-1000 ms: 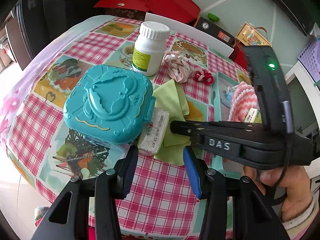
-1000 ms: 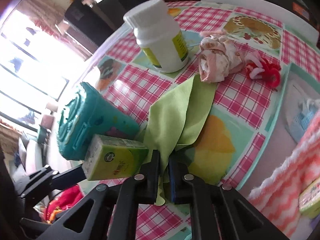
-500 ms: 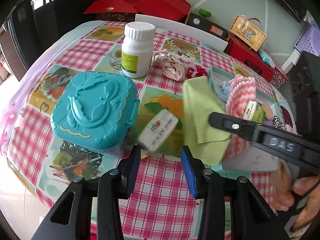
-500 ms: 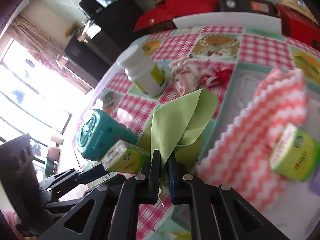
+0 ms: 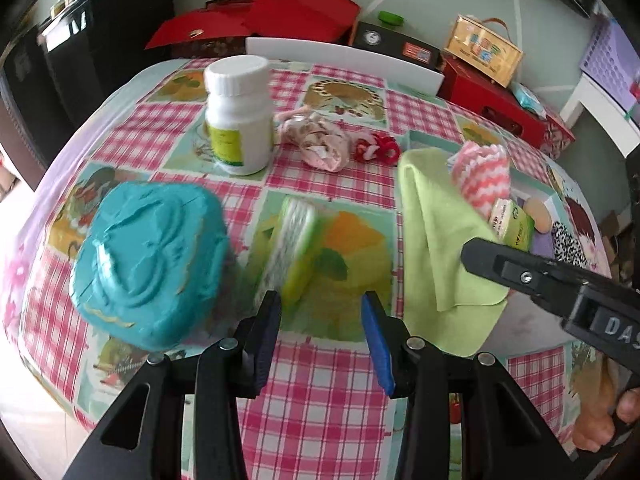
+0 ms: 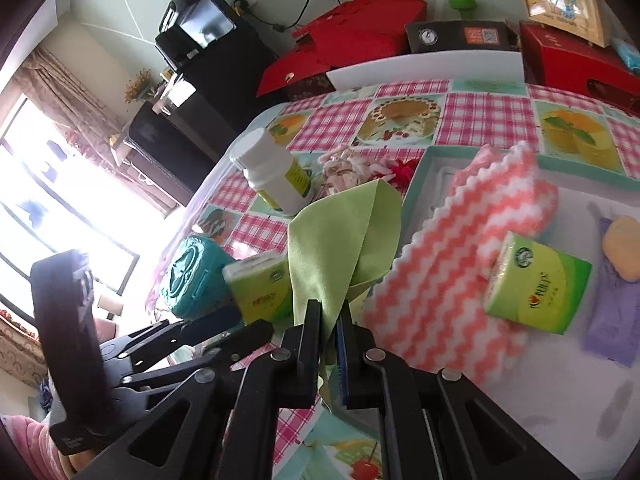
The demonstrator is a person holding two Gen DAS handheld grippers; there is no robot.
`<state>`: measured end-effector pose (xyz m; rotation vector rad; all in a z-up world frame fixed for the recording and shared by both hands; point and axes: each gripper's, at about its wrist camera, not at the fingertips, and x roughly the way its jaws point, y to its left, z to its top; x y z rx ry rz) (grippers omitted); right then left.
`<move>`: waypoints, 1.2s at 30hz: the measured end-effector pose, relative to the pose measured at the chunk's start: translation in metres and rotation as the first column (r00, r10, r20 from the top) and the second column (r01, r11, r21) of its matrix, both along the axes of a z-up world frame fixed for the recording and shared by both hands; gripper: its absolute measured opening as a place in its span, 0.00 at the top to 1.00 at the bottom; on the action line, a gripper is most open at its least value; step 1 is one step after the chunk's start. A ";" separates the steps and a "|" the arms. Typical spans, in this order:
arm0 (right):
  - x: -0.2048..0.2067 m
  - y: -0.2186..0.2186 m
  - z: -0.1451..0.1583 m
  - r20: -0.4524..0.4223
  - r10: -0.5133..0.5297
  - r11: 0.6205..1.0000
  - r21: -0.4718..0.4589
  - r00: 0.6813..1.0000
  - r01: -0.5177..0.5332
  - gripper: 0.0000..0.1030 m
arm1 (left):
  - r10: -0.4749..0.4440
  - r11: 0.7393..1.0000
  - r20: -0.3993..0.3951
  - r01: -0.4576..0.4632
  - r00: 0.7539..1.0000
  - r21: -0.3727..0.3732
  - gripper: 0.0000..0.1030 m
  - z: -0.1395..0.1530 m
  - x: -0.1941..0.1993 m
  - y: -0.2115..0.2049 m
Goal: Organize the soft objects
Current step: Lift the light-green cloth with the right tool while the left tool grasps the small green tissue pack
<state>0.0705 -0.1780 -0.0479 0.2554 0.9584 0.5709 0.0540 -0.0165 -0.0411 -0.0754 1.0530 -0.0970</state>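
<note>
1 soft thing was in hand — a thin lime-green microfibre cloth (image 6: 340, 240), pinched by a lower corner between the nearly closed jaws of the right gripper (image 6: 329, 320), so that it hung loose and folded over itself, off the table. Gripping a corner rather than the middle probably let the cloth trail clear of the other items while it was carried. It hung at the near edge of a shallow white tray with a teal rim (image 6: 440, 152), where a pink-and-white zigzag knitted cloth (image 6: 460, 264) already lay with a small green tissue pack (image 6: 536, 284) resting on it; a peach sponge (image 6: 622, 246) and a lilac packet (image 6: 612, 328) lay further right. The tray looked like the collecting place for soft goods, which would explain the heading.

The left gripper (image 5: 320, 320) held nothing, its blue-padded jaws wide apart and low over the pink checked tablecloth (image 5: 320, 400), aimed at a second green tissue pack (image 5: 298, 236) that stood blurred beside a turquoise plastic case (image 5: 148, 260) — likely the next soft piece. A white pill bottle (image 5: 240, 116), a crumpled pale floral fabric scrunchie (image 5: 320, 144) and a red-and-white hair tie (image 5: 378, 148) sat further back, outside the tray.
</note>
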 end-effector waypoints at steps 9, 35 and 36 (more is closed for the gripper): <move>0.001 -0.010 0.004 0.006 -0.038 0.999 0.008 0.999 0.038 0.92 | -0.009 0.995 0.030 0.006 1.000 0.101 0.58 0.004 0.016 -0.011; 0.016 -0.041 0.008 0.008 -0.159 0.981 0.112 0.987 0.157 0.92 | -0.236 0.927 -0.170 0.274 0.957 0.255 0.58 0.027 0.065 -0.051; 0.017 -0.043 0.007 0.002 -0.164 0.980 0.111 0.986 0.163 0.92 | -0.257 0.911 -0.208 0.308 0.944 0.274 0.58 0.023 0.070 -0.055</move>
